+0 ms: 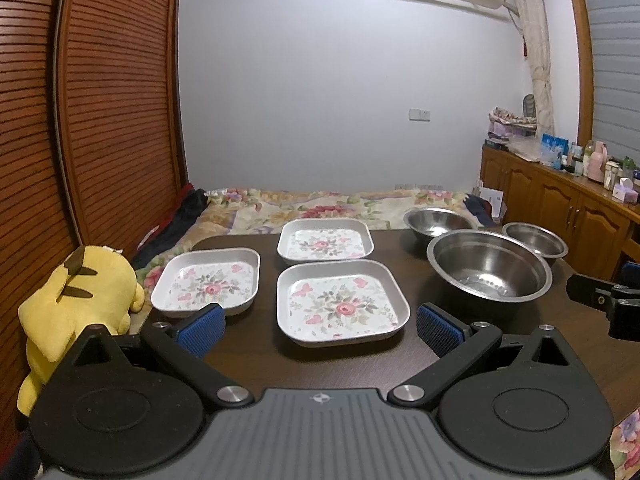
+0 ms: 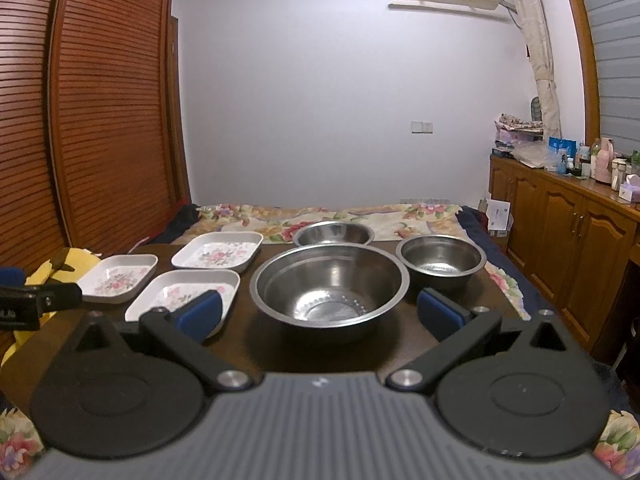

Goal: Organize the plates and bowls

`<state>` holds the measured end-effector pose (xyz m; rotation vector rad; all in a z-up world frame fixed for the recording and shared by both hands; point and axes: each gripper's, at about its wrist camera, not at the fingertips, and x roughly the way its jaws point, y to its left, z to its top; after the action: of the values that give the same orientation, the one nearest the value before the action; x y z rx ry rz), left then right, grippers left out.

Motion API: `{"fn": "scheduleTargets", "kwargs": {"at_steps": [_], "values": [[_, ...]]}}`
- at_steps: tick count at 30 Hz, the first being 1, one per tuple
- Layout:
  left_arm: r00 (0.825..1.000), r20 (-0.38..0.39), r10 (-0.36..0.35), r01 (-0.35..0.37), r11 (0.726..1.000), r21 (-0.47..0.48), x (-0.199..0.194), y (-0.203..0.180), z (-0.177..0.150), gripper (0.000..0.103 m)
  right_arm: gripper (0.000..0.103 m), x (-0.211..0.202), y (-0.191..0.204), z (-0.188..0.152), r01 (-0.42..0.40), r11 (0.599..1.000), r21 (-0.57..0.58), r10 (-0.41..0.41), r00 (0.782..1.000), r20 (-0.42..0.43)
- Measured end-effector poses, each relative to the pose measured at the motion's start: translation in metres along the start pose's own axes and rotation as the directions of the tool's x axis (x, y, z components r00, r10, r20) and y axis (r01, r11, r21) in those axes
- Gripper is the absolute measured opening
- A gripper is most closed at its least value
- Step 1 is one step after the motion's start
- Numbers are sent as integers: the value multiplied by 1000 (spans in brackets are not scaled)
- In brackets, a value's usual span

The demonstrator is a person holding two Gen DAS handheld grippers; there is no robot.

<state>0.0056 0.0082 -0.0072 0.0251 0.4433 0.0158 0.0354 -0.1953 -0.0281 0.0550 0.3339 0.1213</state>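
Observation:
Three square floral plates lie on the dark table: a near one, a far one and a left one. To their right stand three steel bowls: a large one, a small right one and a far one. My left gripper hovers open just in front of the near plate, holding nothing. My right gripper is open, its blue pads flanking the large bowl's near side, apart from it. The right gripper's edge shows in the left wrist view.
A yellow plush toy sits at the table's left edge. A bed with a floral cover lies behind the table. Slatted wooden doors stand on the left, and a cluttered wooden cabinet stands on the right.

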Motion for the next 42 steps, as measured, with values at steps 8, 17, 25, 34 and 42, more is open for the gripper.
{"fn": "scheduleTargets", "kwargs": {"at_steps": [8, 17, 25, 34, 42], "values": [[997, -79, -3, 3, 1000, -7, 26, 9, -10, 103, 103, 14, 5, -6, -46, 999, 0, 46, 999, -27], [990, -143, -21, 15, 999, -38, 48, 26, -21, 103, 103, 31, 24, -11, -88, 995, -42, 86, 995, -59], [987, -161, -14, 11, 1000, -21, 58, 39, -24, 103, 103, 42, 41, -8, -141, 988, -66, 136, 988, -78], [987, -159, 15, -14, 1000, 13, 72, 53, -20, 103, 103, 56, 60, -7, -202, 975, -95, 192, 975, -108], [990, -144, 10, -10, 1000, -3, 86, 68, -18, 103, 102, 72, 74, -9, -250, 963, -99, 234, 961, -150]]}}
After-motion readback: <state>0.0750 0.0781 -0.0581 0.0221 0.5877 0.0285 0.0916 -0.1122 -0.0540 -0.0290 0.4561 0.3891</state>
